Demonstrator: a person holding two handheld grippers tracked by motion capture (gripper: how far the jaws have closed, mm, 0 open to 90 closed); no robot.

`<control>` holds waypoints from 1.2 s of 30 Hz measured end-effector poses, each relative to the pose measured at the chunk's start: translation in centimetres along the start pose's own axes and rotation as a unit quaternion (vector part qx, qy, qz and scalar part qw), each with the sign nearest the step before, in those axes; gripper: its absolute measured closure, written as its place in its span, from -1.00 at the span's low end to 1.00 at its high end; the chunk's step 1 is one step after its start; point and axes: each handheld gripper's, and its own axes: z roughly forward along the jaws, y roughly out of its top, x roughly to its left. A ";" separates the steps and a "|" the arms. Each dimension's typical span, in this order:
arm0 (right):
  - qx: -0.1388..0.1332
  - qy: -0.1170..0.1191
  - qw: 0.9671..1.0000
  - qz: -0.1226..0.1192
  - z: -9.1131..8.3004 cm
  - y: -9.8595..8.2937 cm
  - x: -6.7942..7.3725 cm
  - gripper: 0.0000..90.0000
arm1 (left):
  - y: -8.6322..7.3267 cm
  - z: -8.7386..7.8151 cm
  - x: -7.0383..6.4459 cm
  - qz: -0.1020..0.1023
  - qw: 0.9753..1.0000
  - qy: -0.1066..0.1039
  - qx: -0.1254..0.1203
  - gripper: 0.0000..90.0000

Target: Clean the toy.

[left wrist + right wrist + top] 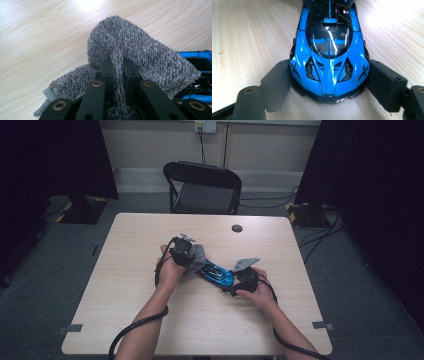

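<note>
Wooden table (150,320); cloth (198,254) against blue car (216,272).

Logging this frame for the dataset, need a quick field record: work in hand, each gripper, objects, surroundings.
work: wiping a toy car with a cloth
left gripper: jaws shut on a fold of the grey cloth
right gripper: jaws clamp the blue toy car at both sides of one end
cloth position: draped at the car's far end, in the high view
car: on its wheels on the table, lying between the two hands
table: pale wood, small dark disc near the far edge
background: black folding chair behind the table
</note>
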 end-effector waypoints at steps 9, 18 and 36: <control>0.000 0.000 1.000 0.000 0.0 0.0 0.0 -0.48 | -0.5 -2.0 1.5 -0.025 0.999 -0.010 -0.020 0.82; 0.000 0.000 1.000 0.000 0.0 0.0 0.0 -0.48 | 1.0 -3.7 0.1 -0.018 0.998 -0.045 -0.046 0.82; 0.000 0.000 1.000 0.000 0.0 0.0 0.0 -0.48 | 2.0 -3.6 -4.4 0.033 0.994 -0.090 -0.055 0.82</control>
